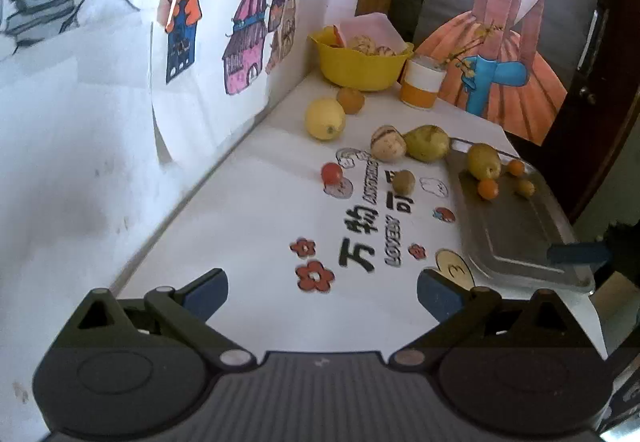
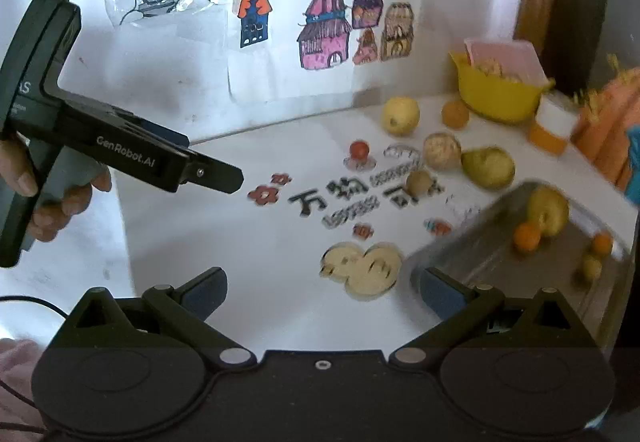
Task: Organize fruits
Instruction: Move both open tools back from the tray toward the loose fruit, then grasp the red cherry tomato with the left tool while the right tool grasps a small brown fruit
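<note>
Loose fruit lies on the white table: a lemon (image 1: 325, 119), an orange (image 1: 350, 100), a striped round fruit (image 1: 387, 143), a pear (image 1: 427, 143), a small red tomato (image 1: 332, 173) and a small brown fruit (image 1: 403, 181). At the right, a metal tray (image 1: 520, 238) holds a second pear (image 1: 484, 161) and three small orange fruits (image 1: 488, 189). My left gripper (image 1: 322, 294) is open and empty over the printed mat, well short of the fruit. My right gripper (image 2: 322, 292) is also open and empty, near the tray's (image 2: 460, 254) front corner.
A yellow bowl (image 1: 360, 70) with fruit and a pink lid stands at the back by the wall, beside an orange-and-white cup (image 1: 422, 84). Drawings hang on the wall to the left. A hand (image 2: 60, 198) holds the left gripper (image 2: 232, 178).
</note>
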`<state>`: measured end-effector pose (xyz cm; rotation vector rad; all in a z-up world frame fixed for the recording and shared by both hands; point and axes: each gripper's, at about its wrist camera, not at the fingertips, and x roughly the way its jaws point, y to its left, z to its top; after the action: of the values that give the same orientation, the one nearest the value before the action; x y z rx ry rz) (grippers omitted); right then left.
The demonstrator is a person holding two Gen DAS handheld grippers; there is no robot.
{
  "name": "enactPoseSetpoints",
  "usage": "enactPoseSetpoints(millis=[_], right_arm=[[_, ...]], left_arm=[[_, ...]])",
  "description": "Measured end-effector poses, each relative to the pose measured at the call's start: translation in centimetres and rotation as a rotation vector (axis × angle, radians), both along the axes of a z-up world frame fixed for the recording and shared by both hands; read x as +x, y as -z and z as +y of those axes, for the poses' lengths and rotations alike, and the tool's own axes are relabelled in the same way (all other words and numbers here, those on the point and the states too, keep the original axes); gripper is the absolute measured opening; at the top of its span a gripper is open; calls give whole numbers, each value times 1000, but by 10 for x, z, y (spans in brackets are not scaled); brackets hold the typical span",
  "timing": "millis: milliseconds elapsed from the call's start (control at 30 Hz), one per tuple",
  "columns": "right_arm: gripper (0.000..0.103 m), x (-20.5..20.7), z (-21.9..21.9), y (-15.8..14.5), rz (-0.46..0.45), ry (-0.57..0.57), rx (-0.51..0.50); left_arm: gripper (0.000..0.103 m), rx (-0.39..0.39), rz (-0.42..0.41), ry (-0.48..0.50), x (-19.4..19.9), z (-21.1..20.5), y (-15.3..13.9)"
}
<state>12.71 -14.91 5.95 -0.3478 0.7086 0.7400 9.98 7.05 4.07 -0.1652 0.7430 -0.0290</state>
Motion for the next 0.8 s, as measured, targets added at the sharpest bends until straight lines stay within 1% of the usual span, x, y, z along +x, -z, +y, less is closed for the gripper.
enactPoseSetpoints(millis=[100, 267, 300, 367, 467, 533, 600, 800], right_arm=[[102, 19, 6, -3, -12, -5, -11], [102, 51, 13, -4, -33, 31, 4], [102, 57, 15, -3, -45, 52, 7], [102, 65, 20, 2, -95, 89, 3], [102, 78, 23, 14, -147, 113, -19], [102, 87, 22, 23, -146, 121, -27], [102, 97, 21, 31, -127, 118, -30], [102, 128, 20, 50, -73, 122, 0]], left_arm=[[103, 14, -13, -15, 14, 2, -3], [103, 9, -35, -32, 41, 5, -6], [103, 12, -39, -35, 48, 4, -5], [102, 19, -48, -52, 60, 2, -2], [103, 31, -53, -67, 80, -1, 5], [103, 40, -52, -63, 92, -4, 10], [102, 48, -45, -55, 105, -7, 16], [102, 64, -34, -46, 132, -12, 34]])
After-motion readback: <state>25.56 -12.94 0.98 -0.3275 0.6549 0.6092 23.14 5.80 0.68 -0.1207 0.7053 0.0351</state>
